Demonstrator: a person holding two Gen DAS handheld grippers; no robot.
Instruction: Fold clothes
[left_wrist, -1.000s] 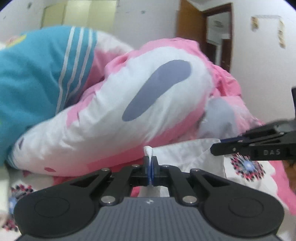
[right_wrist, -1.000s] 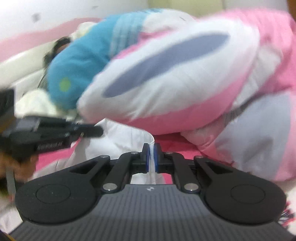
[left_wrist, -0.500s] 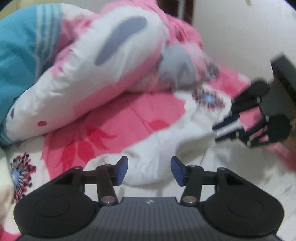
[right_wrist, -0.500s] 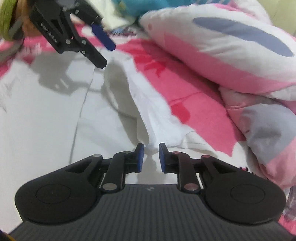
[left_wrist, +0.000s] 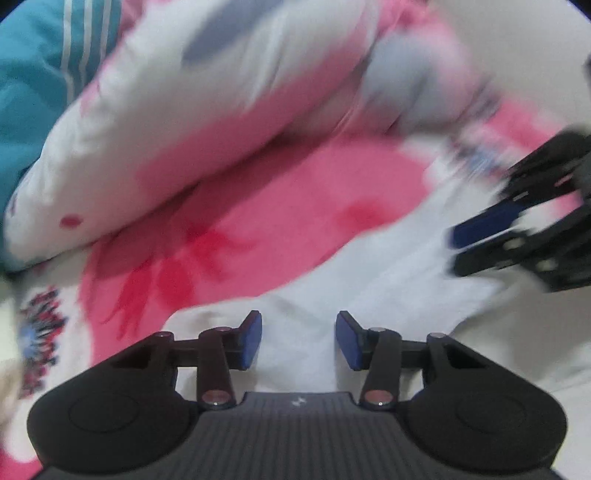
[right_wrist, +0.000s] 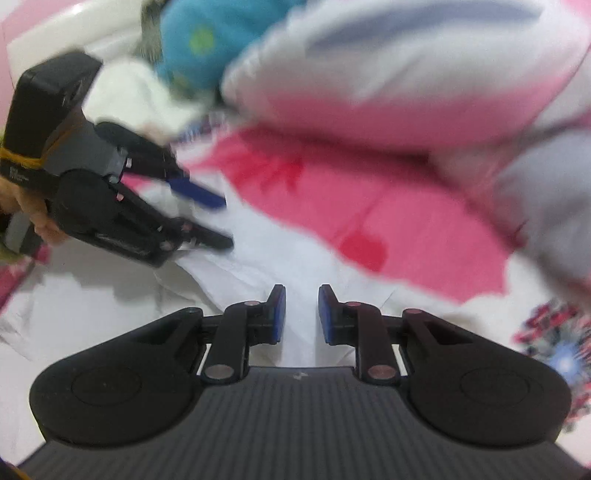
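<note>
A white garment (left_wrist: 388, 288) lies spread on the pink flowered bedsheet (left_wrist: 295, 221). My left gripper (left_wrist: 299, 339) hovers just over its far edge with its blue pads apart. Its jaws are closing, and no cloth is pinched between them. In the right wrist view the same garment (right_wrist: 110, 314) fills the lower left. My right gripper (right_wrist: 301, 314) stands narrowly open above it, with only flat cloth behind the gap. Each gripper shows in the other's view: the right gripper (left_wrist: 480, 240) at the right edge, the left gripper (right_wrist: 221, 218) at the left, both low over the garment. Both views are blurred.
A bulky pink, white and grey duvet (left_wrist: 221, 110) is heaped along the far side of the bed. A teal striped cushion (left_wrist: 33, 74) lies behind it at the left. A hand (right_wrist: 40, 225) holds the left gripper's handle.
Both grippers were shut on the white cloth a second ago. They have let it go, opened, and dropped lower and tilted down toward the bed. The garment now lies flat.
</note>
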